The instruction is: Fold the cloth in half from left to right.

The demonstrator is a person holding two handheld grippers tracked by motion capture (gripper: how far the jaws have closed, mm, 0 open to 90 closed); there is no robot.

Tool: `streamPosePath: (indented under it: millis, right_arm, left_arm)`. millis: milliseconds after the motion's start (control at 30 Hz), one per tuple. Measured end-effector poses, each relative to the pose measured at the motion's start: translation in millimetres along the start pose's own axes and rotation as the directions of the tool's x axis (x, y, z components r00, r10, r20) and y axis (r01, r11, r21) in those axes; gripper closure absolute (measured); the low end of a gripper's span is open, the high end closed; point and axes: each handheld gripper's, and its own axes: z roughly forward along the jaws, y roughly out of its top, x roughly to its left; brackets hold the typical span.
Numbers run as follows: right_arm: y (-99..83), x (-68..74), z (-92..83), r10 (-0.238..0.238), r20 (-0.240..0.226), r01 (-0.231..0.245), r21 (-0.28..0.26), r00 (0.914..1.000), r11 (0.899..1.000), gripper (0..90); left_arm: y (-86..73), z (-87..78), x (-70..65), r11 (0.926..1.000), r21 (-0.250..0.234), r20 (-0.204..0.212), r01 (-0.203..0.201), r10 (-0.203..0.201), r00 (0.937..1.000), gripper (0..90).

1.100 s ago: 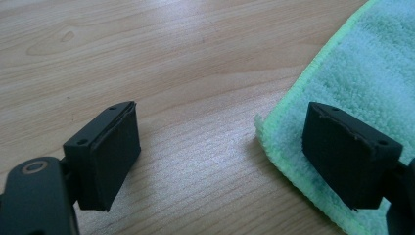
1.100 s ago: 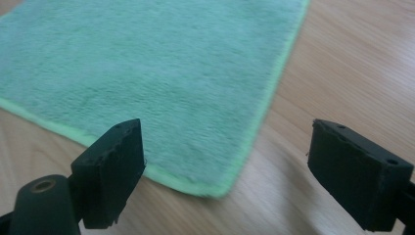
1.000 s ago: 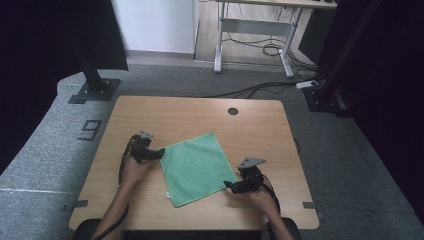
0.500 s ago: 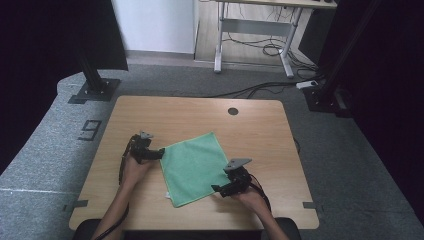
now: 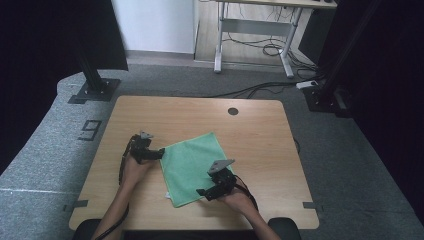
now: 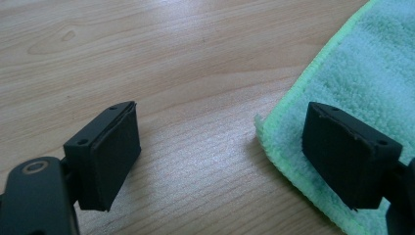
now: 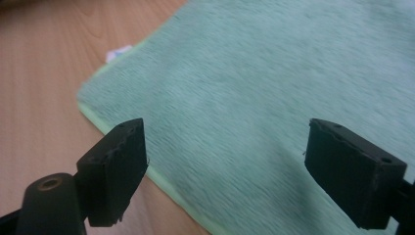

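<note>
The green cloth (image 5: pixel 192 167) lies flat on the table (image 5: pixel 260 145). Since a second ago the right tongs (image 5: pixel 202 192), open and just narrowing, have slid from its right edge over its near corner; the left tongs (image 5: pixel 161 153) stay open at its left corner.

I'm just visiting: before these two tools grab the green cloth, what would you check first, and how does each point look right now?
1. Green cloth lies flat on the table: ok.
2. Left hand-held gripper jaws open, straddling a cloth corner: ok.
3. Right hand-held gripper jaws open over the cloth's near edge: ok.
4. Right one steady enough to close: not ok, its view is blurred.
5. Pads low enough to pinch the fabric: cannot tell.
</note>
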Motion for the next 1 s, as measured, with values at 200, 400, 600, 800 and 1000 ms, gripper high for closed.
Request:
streamPosePath:
  millis: [200, 400, 600, 800, 1000]
  right_arm:
    - [11.0, 14.1, 13.6, -0.033, -0.041, 0.033, 0.014, 0.9986, 0.999, 19.1]
    - [20.8, 29.0, 26.8, -0.058, -0.08, 0.06, 0.033, 0.9951, 0.998, 24.8]
    - [26.2, 39.1, 34.5, -0.073, -0.115, 0.078, 0.04, 0.9907, 0.996, 28.3]
    - [30.9, 53.9, 43.7, -0.102, -0.156, 0.111, 0.056, 0.9826, 0.992, 33.7]
    - [34.1, 65.0, 51.7, -0.129, -0.176, 0.143, 0.068, 0.976, 0.987, 41.8]
  left_arm:
    - [0.0, 0.0, 0.0, 1.0, 0.0, 0.0, 0.0, 0.0, 1.0, 14.5]
    - [-0.1, 0.1, 0.0, 1.0, -0.002, 0.0, 0.0, 0.0, 1.0, 14.5]
    - [-0.1, 0.2, -0.1, 1.0, -0.003, 0.0, 0.002, -0.002, 1.0, 14.6]
    - [-0.1, 0.0, -0.3, 1.0, -0.004, 0.002, 0.0, 0.0, 1.0, 15.0]
    - [-0.3, -0.6, -0.6, 1.0, -0.006, 0.008, -0.007, 0.007, 0.9999, 17.0]
